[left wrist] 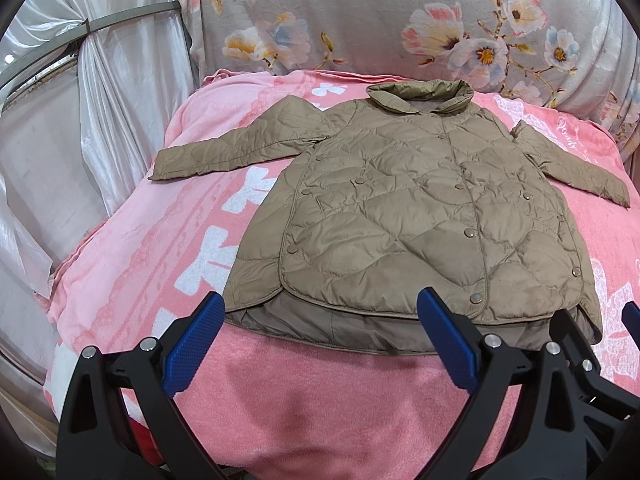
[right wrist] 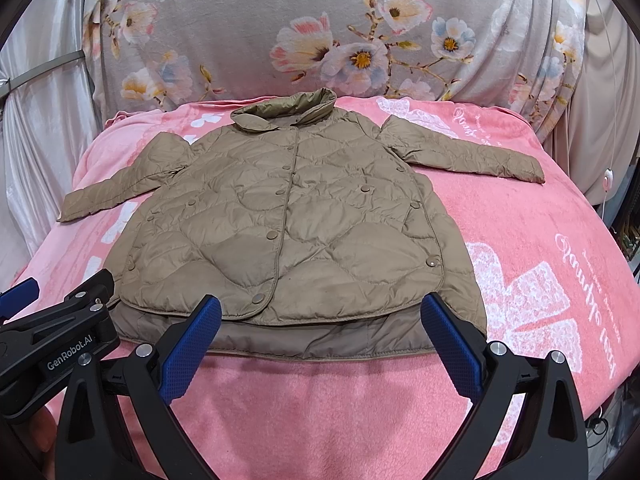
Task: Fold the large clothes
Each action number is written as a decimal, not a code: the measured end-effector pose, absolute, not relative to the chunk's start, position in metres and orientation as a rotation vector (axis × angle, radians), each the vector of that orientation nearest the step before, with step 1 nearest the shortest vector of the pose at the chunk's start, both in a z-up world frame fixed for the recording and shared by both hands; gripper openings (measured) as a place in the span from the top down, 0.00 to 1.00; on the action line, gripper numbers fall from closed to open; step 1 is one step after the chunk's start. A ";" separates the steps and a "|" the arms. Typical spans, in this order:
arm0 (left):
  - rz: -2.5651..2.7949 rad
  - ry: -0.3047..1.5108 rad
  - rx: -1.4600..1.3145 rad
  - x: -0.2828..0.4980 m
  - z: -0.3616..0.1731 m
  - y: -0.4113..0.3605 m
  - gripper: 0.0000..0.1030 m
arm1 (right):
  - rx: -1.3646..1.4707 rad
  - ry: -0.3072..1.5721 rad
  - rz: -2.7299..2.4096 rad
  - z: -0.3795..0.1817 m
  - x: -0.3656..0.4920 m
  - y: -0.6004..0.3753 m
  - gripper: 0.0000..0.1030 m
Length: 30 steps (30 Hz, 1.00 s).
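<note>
While unfolded, jacket beyond tongs

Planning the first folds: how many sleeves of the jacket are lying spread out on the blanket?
2. One sleeve stretches toward the blanket's left edge; the other sleeve stretches toward the right. Both lie flat on the pink blanket, unfolded, beside the jacket body.

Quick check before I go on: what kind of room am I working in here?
Probably a bedroom at home: the jacket lies on a pink blanket over what looks like a bed, with a flowered sheet behind and a white curtain.
</note>
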State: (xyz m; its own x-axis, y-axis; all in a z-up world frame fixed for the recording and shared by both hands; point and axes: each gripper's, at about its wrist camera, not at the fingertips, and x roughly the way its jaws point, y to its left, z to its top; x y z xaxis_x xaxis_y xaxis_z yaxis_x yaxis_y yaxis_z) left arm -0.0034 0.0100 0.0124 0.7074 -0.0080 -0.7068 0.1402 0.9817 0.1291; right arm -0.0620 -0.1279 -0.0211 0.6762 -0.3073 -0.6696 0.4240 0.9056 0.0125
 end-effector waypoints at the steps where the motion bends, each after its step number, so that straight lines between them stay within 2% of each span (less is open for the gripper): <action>1: -0.083 0.782 0.178 -0.003 0.011 0.009 0.09 | 0.172 0.719 -0.413 -0.021 -0.061 -0.127 0.05; 30: -0.088 0.818 0.158 0.015 0.014 0.009 0.08 | 0.186 0.733 -0.399 -0.026 -0.045 -0.142 0.05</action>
State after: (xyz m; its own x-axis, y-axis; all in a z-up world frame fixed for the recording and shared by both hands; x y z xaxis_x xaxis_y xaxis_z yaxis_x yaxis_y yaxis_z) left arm 0.0150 0.0093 0.0138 0.6806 -0.0169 -0.7324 0.1387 0.9846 0.1061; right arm -0.0454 -0.1423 -0.0256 0.6722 -0.2885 -0.6818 0.4165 0.9088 0.0261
